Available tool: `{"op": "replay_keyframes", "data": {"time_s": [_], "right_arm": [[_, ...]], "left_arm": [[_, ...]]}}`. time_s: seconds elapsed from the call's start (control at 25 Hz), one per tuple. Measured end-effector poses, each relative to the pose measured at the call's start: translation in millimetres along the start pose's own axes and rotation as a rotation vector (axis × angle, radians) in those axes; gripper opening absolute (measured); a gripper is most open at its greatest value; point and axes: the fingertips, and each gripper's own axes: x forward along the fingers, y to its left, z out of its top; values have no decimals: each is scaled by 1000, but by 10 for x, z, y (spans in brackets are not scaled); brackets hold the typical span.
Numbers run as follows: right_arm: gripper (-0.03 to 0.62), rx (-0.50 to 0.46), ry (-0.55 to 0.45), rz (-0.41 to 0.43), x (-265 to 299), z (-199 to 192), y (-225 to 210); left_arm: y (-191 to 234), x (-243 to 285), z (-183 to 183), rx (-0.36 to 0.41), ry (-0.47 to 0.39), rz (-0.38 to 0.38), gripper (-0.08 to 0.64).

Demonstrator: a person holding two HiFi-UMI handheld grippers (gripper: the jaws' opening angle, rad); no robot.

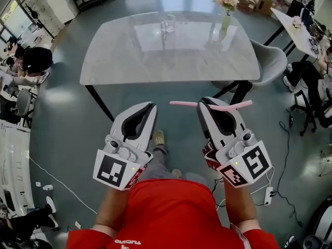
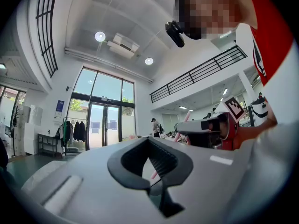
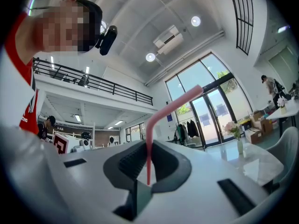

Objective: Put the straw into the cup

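A clear glass cup stands near the far edge of the marble-topped table, well ahead of both grippers. My right gripper is shut on a pink bendy straw, which lies crosswise at its tips and sticks out on both sides. In the right gripper view the straw rises between the dark pads and bends off to the right. My left gripper is shut with nothing in it, level with the right one and to its left. The left gripper view shows the right gripper and the straw beside it.
A vase of pink flowers stands on the table to the right of the cup. A grey chair sits at the table's right end. Desks, seated people and cables line both sides of the room.
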Motion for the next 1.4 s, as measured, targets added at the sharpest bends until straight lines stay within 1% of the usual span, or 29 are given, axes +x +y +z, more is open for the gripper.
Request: {"op": "replay_keyframes", "data": {"time_s": [0.36, 0.8, 1.0, 1.12, 1.28, 1.4], "right_arm": [[21, -23, 14, -35, 496, -54, -397], [21, -21, 50, -73, 1574, -120, -947], [21, -19, 67, -99, 2092, -196, -1213], [21, -22, 77, -108, 2365, -241, -1326], [21, -27, 80, -120, 2657, -275, -1478], [21, -28, 81, -137, 2849, -315, -1602]], "left_arm": [[469, 494, -177, -24, -15, -32, 6], [1462, 1188, -369, -63, -3, -64, 6], [1915, 1537, -459, -56, -2, -91, 6], [2157, 1685, -532, -68, 15, -104, 6], [2453, 1885, -550, -57, -15, -116, 6], [2624, 2003, -647, -71, 19, -132, 6]]}}
